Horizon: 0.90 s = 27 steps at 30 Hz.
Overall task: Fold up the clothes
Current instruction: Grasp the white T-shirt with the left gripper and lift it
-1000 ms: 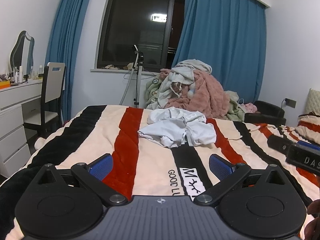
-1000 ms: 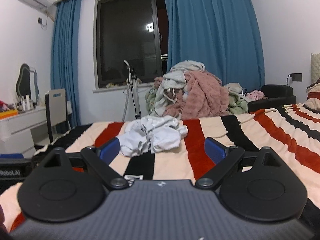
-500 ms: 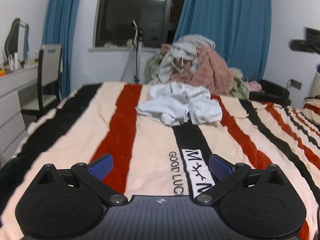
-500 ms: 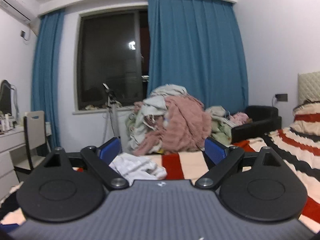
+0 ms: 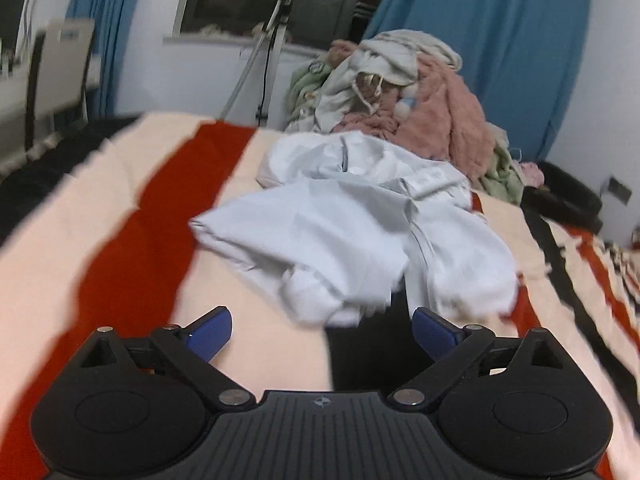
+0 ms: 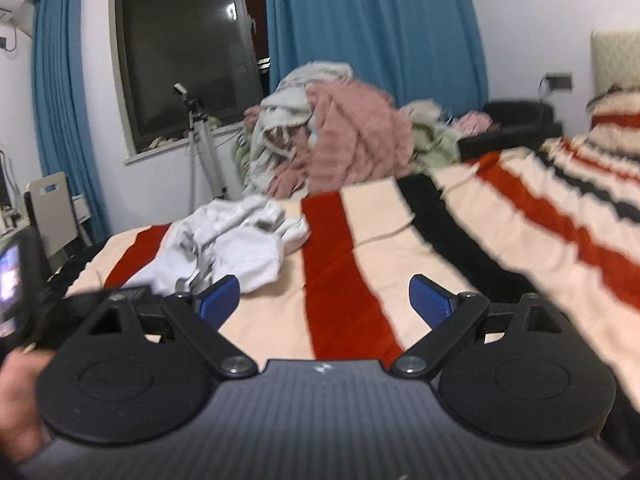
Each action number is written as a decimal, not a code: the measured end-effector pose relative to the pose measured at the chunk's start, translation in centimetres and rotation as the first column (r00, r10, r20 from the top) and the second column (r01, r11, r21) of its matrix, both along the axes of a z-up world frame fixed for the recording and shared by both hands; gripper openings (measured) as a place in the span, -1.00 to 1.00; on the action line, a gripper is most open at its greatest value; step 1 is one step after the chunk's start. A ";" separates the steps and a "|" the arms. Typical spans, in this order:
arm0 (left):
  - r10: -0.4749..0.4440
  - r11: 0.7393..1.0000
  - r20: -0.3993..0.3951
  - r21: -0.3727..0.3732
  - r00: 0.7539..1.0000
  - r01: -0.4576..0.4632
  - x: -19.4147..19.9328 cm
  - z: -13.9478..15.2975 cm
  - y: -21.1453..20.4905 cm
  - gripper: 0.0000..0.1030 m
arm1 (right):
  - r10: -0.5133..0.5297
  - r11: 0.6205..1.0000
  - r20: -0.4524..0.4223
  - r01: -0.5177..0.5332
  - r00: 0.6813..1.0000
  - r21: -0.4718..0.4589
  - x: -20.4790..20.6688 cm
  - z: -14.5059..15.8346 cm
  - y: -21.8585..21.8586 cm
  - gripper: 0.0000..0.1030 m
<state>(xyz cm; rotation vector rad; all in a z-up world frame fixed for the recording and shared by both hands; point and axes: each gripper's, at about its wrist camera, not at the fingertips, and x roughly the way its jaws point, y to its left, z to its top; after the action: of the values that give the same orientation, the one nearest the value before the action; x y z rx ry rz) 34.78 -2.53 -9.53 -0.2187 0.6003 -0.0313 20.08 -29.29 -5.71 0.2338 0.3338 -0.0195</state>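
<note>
The white garment (image 5: pixel 352 236) lay crumpled in 1 loose heap on the striped blanket (image 5: pixel 120 248) of the bed, across a red stripe and a black stripe, with a larger pile of pink, green and cream laundry (image 5: pixel 404 92) behind it near the window (image 6: pixel 188 52) and blue curtains (image 6: pixel 372 28). The left gripper (image 5: pixel 322 330) sat just short of the garment's near edge, its jaws wide but closing, nothing between the 2 blue pads (image 5: pixel 210 332). The right gripper (image 6: pixel 324 300) hung over bare blanket to the garment's right, jaws wide and holding nothing, its left pad just beside the garment's edge in the right wrist view.
</note>
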 end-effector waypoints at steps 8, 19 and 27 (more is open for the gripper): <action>0.015 0.992 0.002 0.121 1.000 -0.015 7.6 -1.1 -0.8 -0.65 | 0.035 0.999 -0.062 -0.035 0.997 0.011 3.9 -3.5 1.1 0.81; -0.076 0.989 0.171 -0.116 0.982 0.096 -4.0 8.3 5.0 -0.76 | -0.025 0.993 0.049 0.030 0.998 -0.112 3.0 -3.2 2.1 0.80; -0.124 0.969 0.176 -0.192 0.977 0.157 -19.6 10.4 8.5 -0.76 | 0.081 0.974 0.140 -0.048 0.987 -0.222 -1.6 -1.5 4.7 0.81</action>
<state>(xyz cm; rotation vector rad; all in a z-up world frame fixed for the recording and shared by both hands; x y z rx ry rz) 15.19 5.97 0.88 -0.3697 0.4486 -0.2479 18.48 -24.62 -7.18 0.0059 0.1889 0.0256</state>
